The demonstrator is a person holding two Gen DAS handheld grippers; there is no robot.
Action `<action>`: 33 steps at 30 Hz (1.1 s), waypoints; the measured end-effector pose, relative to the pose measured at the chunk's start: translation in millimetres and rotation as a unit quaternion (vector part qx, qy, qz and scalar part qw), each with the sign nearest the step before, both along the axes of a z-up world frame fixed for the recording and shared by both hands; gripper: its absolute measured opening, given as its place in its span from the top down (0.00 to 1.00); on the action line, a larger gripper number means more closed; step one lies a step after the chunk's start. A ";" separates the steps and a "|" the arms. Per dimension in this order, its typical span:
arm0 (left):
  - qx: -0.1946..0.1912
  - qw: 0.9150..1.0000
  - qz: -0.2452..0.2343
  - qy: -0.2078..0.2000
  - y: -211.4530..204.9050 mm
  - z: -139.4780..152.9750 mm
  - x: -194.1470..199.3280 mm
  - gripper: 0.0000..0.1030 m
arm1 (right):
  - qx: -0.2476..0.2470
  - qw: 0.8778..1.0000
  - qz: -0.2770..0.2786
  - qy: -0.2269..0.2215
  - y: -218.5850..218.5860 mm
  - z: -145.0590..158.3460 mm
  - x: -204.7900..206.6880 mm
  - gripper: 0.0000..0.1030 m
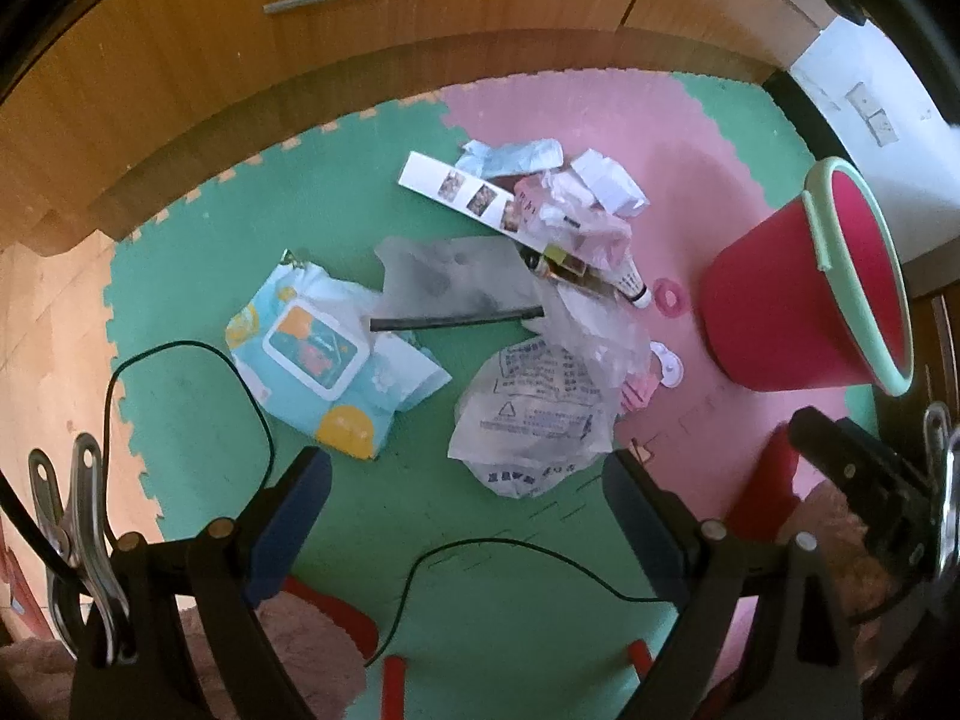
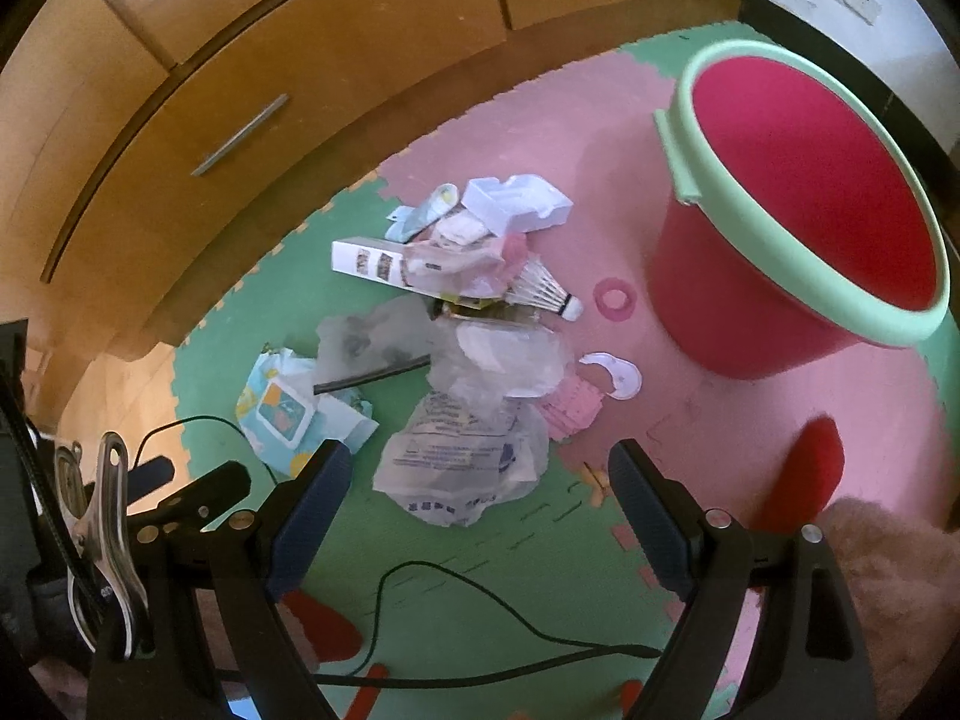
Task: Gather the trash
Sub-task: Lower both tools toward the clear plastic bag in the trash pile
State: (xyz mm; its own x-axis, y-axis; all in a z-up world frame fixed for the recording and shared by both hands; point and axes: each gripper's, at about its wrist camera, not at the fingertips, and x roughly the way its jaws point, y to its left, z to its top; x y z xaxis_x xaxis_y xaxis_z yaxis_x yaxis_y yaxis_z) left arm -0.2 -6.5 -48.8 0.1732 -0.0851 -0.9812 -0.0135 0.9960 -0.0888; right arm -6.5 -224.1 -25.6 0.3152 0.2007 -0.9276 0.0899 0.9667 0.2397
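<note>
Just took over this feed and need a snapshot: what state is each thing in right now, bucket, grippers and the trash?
Red bucket: upright on the mat, looks empty.
Left gripper: open, holding nothing.
Right gripper: open, holding nothing.
Printed plastic bag: crumpled, on the mat.
Wet wipes pack: lying flat, lid shut.
Shuttlecock: on its side.
Long white box: lying flat in the pile.
Black strip: lying across a grey bag.

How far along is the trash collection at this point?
Nothing looks done: the red bucket shows only bare red inside. Nothing is in hand either: the left gripper and right gripper are both open above the mat. Left to do is the whole pile: the wipes pack, printed plastic bag, shuttlecock, long white box and the rest.
</note>
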 end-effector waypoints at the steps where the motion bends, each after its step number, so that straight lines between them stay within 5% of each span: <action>1: 0.000 1.000 -0.001 0.001 -0.1 -2.8 0.1 0.08 | 0.000 1.000 -0.003 0.003 -2.7 -3.0 1.4 0.14; 20: -0.028 0.999 0.024 0.028 5.5 -31.0 40.0 0.08 | 0.015 0.997 -0.050 0.052 -20.8 -46.5 36.6 0.19; 33: -0.023 0.993 0.109 0.031 67.4 -56.4 95.1 0.09 | 0.035 0.994 -0.067 0.074 -13.7 -82.1 63.5 0.21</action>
State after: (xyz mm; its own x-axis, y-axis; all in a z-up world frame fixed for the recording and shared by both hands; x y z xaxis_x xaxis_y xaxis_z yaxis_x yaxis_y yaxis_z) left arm 94.9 60.9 -105.2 0.1318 -0.0965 -0.9866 -0.2355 0.9637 -0.1257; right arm 57.0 -237.8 -107.7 0.2042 0.2318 -0.9511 0.2568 0.9249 0.2805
